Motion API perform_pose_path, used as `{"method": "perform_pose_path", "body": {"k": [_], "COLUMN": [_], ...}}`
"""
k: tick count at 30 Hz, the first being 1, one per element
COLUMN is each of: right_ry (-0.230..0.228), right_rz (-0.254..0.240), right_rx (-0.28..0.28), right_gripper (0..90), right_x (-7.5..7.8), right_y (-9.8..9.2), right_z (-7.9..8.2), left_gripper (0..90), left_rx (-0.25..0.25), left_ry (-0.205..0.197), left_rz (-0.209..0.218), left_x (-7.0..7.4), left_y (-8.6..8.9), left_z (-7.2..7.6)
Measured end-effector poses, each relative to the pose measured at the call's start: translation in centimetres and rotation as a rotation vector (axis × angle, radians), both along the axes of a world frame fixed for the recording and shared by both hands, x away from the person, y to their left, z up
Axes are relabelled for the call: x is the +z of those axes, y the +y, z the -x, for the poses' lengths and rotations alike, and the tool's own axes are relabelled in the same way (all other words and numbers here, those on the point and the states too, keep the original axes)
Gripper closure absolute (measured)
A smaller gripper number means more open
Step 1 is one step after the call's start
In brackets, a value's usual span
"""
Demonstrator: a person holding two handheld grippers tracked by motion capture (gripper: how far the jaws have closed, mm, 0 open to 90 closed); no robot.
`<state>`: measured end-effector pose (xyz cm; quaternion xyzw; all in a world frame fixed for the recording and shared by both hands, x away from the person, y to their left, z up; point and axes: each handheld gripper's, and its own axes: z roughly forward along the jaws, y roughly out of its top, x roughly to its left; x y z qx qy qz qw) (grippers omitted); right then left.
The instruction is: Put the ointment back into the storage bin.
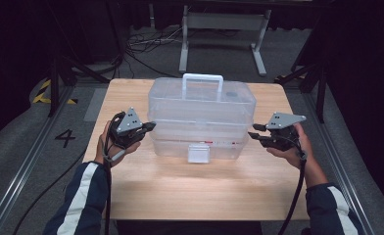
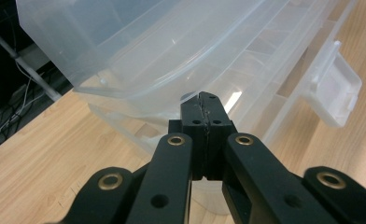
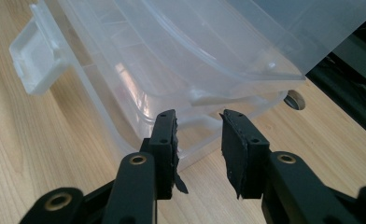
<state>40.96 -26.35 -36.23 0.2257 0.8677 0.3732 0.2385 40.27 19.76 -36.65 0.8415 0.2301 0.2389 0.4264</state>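
A clear plastic storage box point(image 1: 200, 115) with a white handle point(image 1: 202, 81) stands in the middle of the wooden table point(image 1: 180, 191). Its white latch point(image 1: 199, 152) hangs at the front. My left gripper point(image 1: 152, 127) is at the box's left end, jaws shut with nothing between them. In the left gripper view its tips point(image 2: 204, 99) sit just under the lid's rim of the box point(image 2: 172, 46). My right gripper point(image 1: 253, 130) is at the right end, open. Its fingertips point(image 3: 197, 122) stand apart just short of the box's lower edge point(image 3: 195, 51).
The latch point(image 2: 335, 93) point(image 3: 34, 60) sticks out from the front wall. A round hole point(image 3: 295, 99) lies in the tabletop beside the box's far right corner. Behind the table are a grey metal stand point(image 1: 224, 29) and loose floor cables point(image 1: 146, 46).
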Motion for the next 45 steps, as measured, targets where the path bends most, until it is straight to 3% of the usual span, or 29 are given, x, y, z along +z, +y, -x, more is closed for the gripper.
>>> {"method": "perform_pose_path", "body": {"k": [19, 23, 32, 40, 45], "right_ry": [0.026, 0.031, 0.049, 0.060, 0.069], "right_rz": [0.019, 0.025, 0.028, 0.030, 0.037], "right_rx": [-0.007, -0.004, 0.001, -0.003, 0.000], "right_gripper": [64.8, 64.7, 64.6, 64.5, 64.5], "right_x": [-0.8, -0.9, -1.3, -1.6, -1.9], "right_y": [-0.4, -0.4, -0.4, -0.4, -0.3], "right_z": [0.4, 0.5, 0.6, 0.4, 0.4], "left_gripper": [90.0, 90.0, 90.0, 90.0, 90.0], "left_rx": [0.005, -0.001, -0.003, -0.021, -0.024], "left_ry": [0.022, 0.032, 0.054, 0.076, 0.080], "left_rz": [-0.024, -0.060, -0.071, -0.121, -0.126], "left_x": [-0.8, -1.3, -1.8, -2.4, -2.6], "left_y": [0.5, 0.4, 0.3, 0.2, 0.2], "left_z": [0.5, 0.6, 0.7, 0.7, 0.8]}}
